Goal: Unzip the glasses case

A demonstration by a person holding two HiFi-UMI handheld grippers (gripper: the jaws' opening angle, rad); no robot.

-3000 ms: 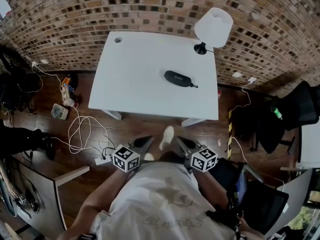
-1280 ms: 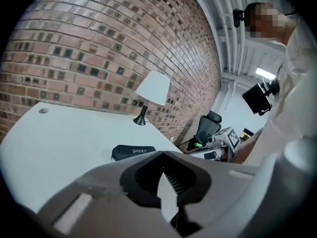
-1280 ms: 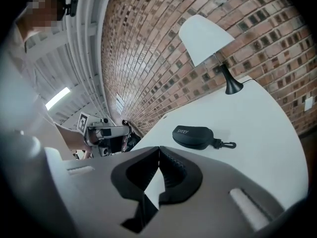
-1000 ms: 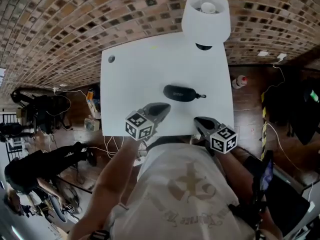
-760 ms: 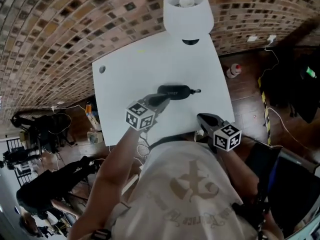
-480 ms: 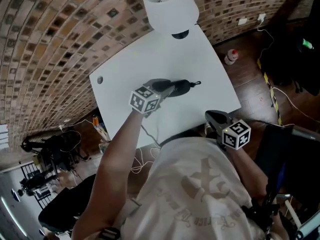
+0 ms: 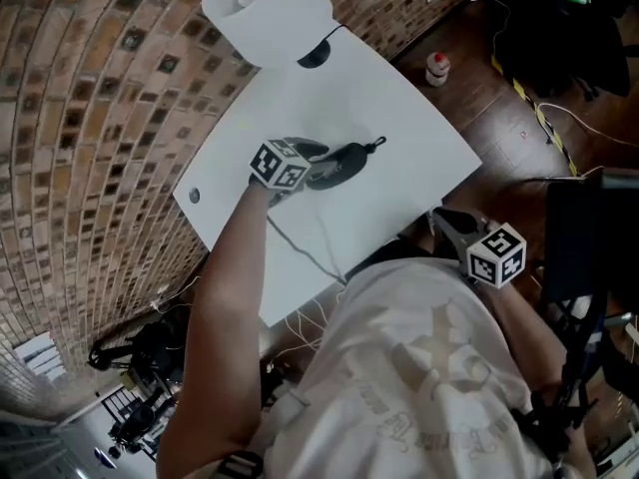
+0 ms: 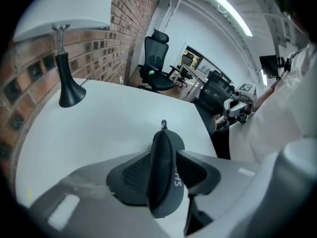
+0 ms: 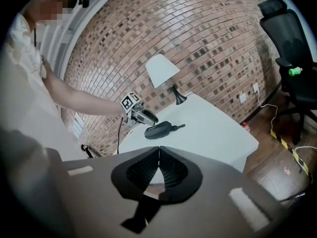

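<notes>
The black glasses case [image 7: 339, 164] lies on the white table [image 7: 419, 118], its zip pull [image 7: 376, 145] pointing away from my left gripper [image 7: 318, 167]. In the left gripper view the case [image 8: 163, 152] stands edge-on between the two pads, with the pull [image 8: 163, 124] at its far end. The left gripper [image 8: 163, 172] straddles the case's near end with its jaws opening and no firm pinch showing. My right gripper [image 7: 446, 224] hovers off the table's near edge, beside my body. In its own view the right gripper [image 9: 159, 155] is shut on nothing, facing the case [image 9: 159, 130] from a distance.
A white lamp [image 7: 268, 8] with a black base [image 7: 315, 56] stands at the table's far side. A brick wall [image 9: 208, 38] runs behind the table. A bottle [image 7: 436, 67] and cables lie on the floor, and a black office chair [image 9: 290, 48] stands to the right.
My left gripper reached out over the table, came down onto the case's near end and opened from shut. The right gripper stayed shut near my body. The head view swung.
</notes>
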